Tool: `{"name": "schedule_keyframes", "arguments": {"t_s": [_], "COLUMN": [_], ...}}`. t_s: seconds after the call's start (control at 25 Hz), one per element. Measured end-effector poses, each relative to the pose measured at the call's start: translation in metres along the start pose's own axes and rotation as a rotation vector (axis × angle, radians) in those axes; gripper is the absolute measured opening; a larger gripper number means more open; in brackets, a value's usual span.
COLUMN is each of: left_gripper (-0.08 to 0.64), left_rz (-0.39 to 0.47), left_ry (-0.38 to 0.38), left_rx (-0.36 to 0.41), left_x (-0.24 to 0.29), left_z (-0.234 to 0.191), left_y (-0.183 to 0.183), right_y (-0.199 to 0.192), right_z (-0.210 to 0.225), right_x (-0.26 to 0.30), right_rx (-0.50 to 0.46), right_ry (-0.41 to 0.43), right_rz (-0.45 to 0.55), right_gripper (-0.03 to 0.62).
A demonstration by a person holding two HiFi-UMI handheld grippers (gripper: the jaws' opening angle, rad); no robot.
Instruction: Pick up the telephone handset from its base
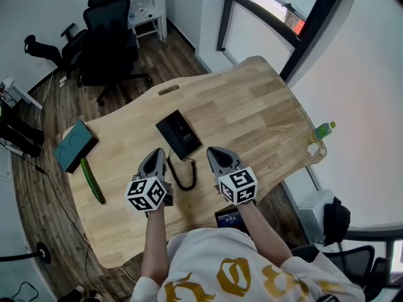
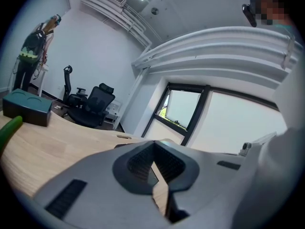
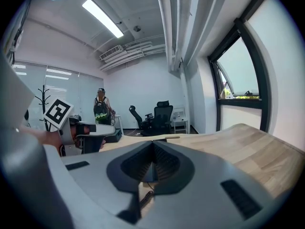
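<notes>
A black telephone [image 1: 179, 134] lies flat near the middle of the wooden table [image 1: 252, 106], its handset resting on the base. Its coiled black cord [image 1: 183, 172] loops toward me between the two grippers. My left gripper [image 1: 158, 151] hovers just short of the phone's near left corner, jaws shut and empty. My right gripper [image 1: 213, 150] sits to the right of the cord, a little off the phone's near right corner, also shut with nothing in it. In the right gripper view the cord [image 3: 145, 197] shows below the closed jaws [image 3: 152, 143].
A teal box [image 1: 75, 145] and a green cucumber [image 1: 92, 180] lie at the table's left. A green bottle [image 1: 323, 130] stands at the right edge. A dark screen device [image 1: 228, 218] sits at the near edge under my right arm. Office chairs [image 1: 110, 33] stand beyond the table.
</notes>
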State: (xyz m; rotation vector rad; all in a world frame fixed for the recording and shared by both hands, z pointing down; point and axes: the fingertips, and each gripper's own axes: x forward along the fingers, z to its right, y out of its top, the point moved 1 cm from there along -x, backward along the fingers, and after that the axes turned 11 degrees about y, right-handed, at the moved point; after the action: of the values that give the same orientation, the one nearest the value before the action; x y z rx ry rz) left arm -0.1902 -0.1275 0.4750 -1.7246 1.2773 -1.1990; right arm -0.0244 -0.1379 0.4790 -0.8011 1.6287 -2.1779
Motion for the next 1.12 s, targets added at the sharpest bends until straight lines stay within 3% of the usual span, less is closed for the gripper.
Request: {"name": "schedule_keyframes", "arguments": {"t_s": [1.12], "left_gripper": [0.006], "left_rz": [-0.179], "left_ry": [0.033], "left_rx": [-0.019], "left_x": [0.067], "left_z": [-0.027], "left_y": [-0.058], "right_y": [-0.048], "right_z": [0.051], "right_x": [0.044], "right_rx": [0.067], "right_ry": [-0.020], "right_rz": [-0.144], "right_gripper": [0.005]}}
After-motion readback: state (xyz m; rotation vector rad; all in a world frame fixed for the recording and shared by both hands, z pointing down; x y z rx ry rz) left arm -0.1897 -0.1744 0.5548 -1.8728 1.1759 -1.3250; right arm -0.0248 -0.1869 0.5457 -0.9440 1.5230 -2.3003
